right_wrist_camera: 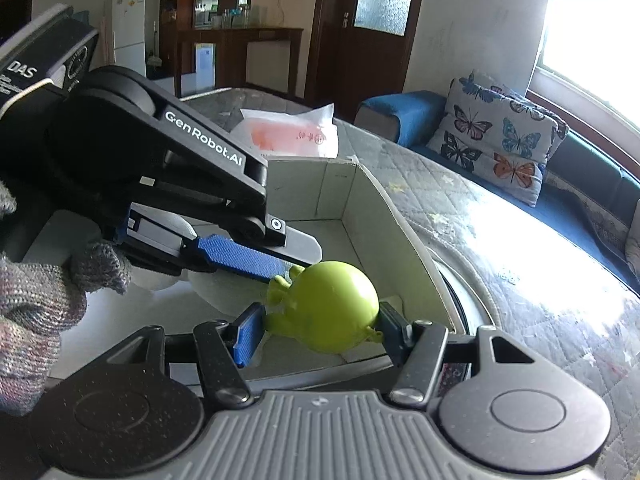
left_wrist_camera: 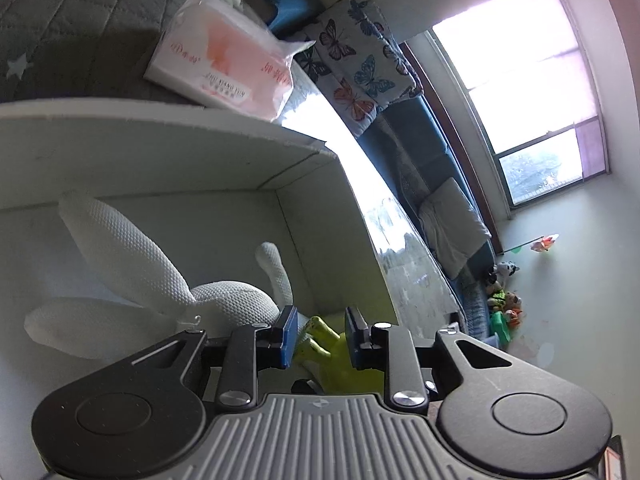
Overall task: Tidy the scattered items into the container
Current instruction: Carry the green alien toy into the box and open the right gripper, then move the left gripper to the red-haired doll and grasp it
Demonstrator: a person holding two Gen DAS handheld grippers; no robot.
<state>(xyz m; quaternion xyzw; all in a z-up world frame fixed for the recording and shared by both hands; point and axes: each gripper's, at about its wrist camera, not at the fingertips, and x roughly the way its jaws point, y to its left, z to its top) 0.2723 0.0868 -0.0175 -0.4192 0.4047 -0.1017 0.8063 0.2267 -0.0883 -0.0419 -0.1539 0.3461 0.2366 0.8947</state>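
Observation:
A lime-green round toy (right_wrist_camera: 332, 304) with small limbs hangs inside the open white box (right_wrist_camera: 360, 200), near its right wall. My right gripper (right_wrist_camera: 320, 330) is shut on the toy's round body, one pad on each side. From the left, my left gripper reaches in, and its blue pad (right_wrist_camera: 240, 256) meets the toy's small limbs. In the left wrist view the left gripper (left_wrist_camera: 321, 338) has the green toy (left_wrist_camera: 340, 356) filling the gap between its pads. A white mesh cloth item (left_wrist_camera: 132, 256) lies in the box (left_wrist_camera: 160, 152).
A pink-and-white tissue pack (right_wrist_camera: 296, 132) lies on the quilted table cover (right_wrist_camera: 520, 260) just behind the box. A gloved hand (right_wrist_camera: 32, 312) holds the left gripper. A butterfly cushion (right_wrist_camera: 500, 144) sits on the blue sofa beyond the table.

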